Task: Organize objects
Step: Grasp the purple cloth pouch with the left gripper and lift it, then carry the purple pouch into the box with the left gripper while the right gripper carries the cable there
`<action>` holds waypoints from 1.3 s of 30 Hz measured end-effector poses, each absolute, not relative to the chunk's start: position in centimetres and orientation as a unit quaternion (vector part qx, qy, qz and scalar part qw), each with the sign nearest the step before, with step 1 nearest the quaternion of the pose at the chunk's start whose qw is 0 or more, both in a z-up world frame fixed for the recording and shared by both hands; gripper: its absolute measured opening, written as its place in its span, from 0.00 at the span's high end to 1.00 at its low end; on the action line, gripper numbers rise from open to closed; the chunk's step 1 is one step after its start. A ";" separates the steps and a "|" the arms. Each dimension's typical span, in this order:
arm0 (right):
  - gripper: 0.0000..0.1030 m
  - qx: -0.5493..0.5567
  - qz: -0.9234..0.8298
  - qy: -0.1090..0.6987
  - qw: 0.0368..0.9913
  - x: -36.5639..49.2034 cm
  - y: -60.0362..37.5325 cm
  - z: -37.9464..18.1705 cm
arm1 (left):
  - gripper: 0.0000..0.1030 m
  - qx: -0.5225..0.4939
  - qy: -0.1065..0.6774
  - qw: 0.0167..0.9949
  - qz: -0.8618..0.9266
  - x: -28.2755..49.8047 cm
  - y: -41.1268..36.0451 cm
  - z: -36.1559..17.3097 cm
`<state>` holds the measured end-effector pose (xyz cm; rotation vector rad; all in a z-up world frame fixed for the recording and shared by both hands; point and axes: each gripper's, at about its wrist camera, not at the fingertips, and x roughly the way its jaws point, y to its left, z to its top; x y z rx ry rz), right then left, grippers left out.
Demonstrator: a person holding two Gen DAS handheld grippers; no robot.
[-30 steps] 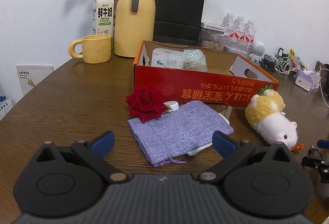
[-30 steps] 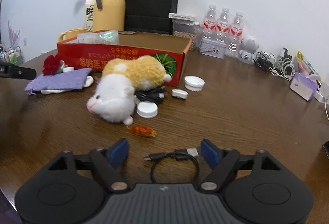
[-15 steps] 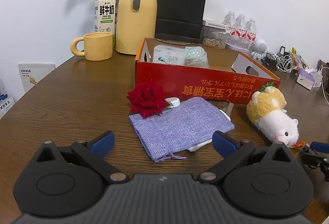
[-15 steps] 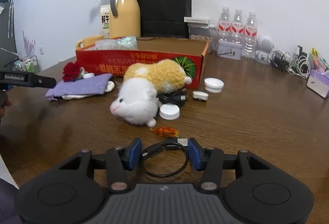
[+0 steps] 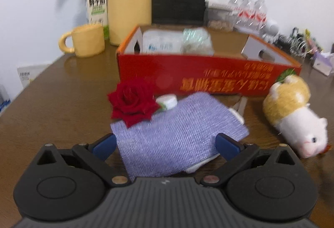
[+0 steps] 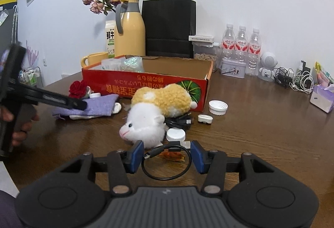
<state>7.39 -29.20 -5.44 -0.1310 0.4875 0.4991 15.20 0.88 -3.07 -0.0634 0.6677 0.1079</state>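
A purple cloth pouch [image 5: 177, 138] lies on the wooden table with a red rose [image 5: 133, 102] on its far left corner. My left gripper [image 5: 165, 144] hangs open just over the pouch's near end, one blue pad on each side. In the right wrist view one of its fingers [image 6: 52, 98] reaches over the pouch [image 6: 100, 104]. My right gripper [image 6: 167, 154] is shut on a short black cable loop [image 6: 167, 175], with the plug ends pinched between the blue pads. A yellow-and-white plush hamster [image 6: 158, 111] lies just beyond it.
A red cardboard box [image 5: 208, 79] holding packets stands behind the pouch. A yellow mug [image 5: 87, 40], thermos [image 5: 129, 4], milk carton and black bag line the wall. White caps [image 6: 218, 106], a black cord pile, an orange wrapper [image 6: 173, 157], water bottles [image 6: 242, 44] and a tissue pack [image 6: 321, 98] sit on the right.
My right gripper's jaws closed on the cable loop and it tipped upward. My left gripper moved forward and down, so the pouch now lies between its pads.
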 end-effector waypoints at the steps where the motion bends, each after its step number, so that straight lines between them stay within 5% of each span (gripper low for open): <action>1: 0.53 -0.064 0.246 0.238 0.937 7.4 -29.1 -5.4 | 0.02 -0.042 0.329 0.942 0.051 15.2 1.1 -3.2; 10: 0.53 -0.061 0.257 0.234 0.936 7.7 -28.3 -5.3 | 0.71 -0.044 0.296 0.952 0.061 13.4 1.4 -2.5; 25: 0.53 -0.070 0.262 0.228 0.935 7.5 -26.9 -4.7 | 0.91 -0.032 0.208 0.977 0.027 8.7 1.5 1.8; 31: 0.53 -0.070 0.268 0.221 0.935 7.4 -26.0 -4.3 | 0.92 -0.070 0.183 0.980 -0.019 7.4 2.3 3.6; 39: 0.53 -0.070 0.279 0.216 0.933 7.4 -25.0 -4.0 | 0.92 -0.075 0.321 0.944 -0.006 11.5 2.5 -0.8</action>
